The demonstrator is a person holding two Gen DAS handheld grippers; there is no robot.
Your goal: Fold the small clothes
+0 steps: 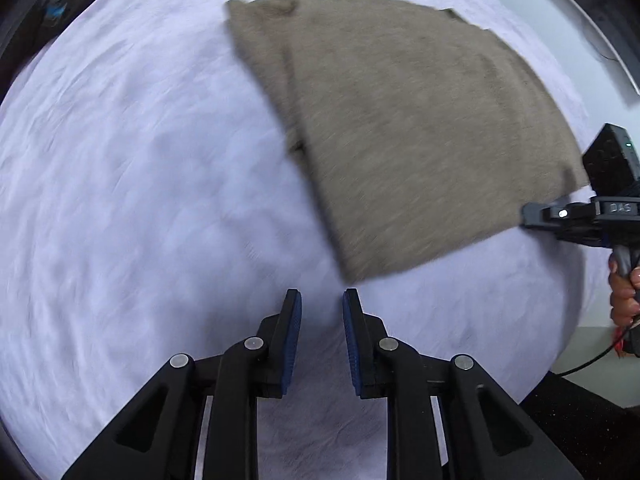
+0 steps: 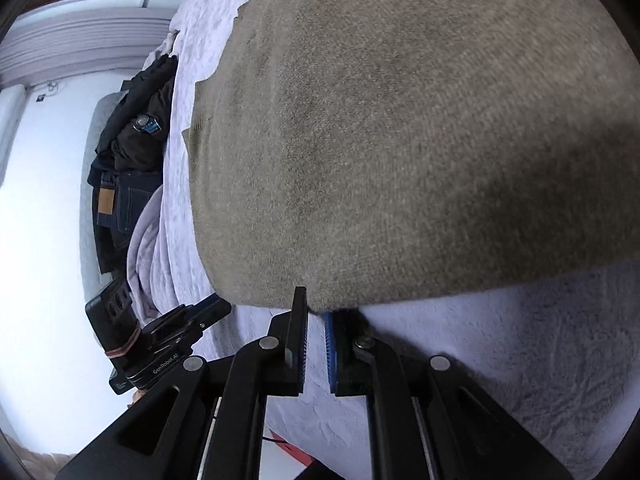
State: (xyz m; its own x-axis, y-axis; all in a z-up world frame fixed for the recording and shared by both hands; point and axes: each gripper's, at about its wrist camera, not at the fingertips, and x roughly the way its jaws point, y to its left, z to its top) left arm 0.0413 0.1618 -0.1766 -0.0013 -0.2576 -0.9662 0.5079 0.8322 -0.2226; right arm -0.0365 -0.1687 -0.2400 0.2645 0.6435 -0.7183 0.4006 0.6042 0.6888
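Left gripper (image 1: 322, 300): jaws narrowed to a small gap, nothing between the blue pads, only lavender bed cover (image 1: 120, 200) under them. I'm pointing steeply down at the bed; the view is motion-blurred.

Right gripper (image 2: 316, 312): I've got it pinched on the near edge of the taupe knit garment (image 2: 400, 140), fabric caught between the fingertips, jaws almost fully closed. In the left view it comes in from the right at the garment's edge, a hand (image 1: 624, 292) on its handle.

Garment lies flat on the bed cover, just beyond the left fingertips, spreading away; a second layer shows along its left edge.

Far side: dark clothes pile with jeans (image 2: 128, 168) at the bed's edge, white wall behind.
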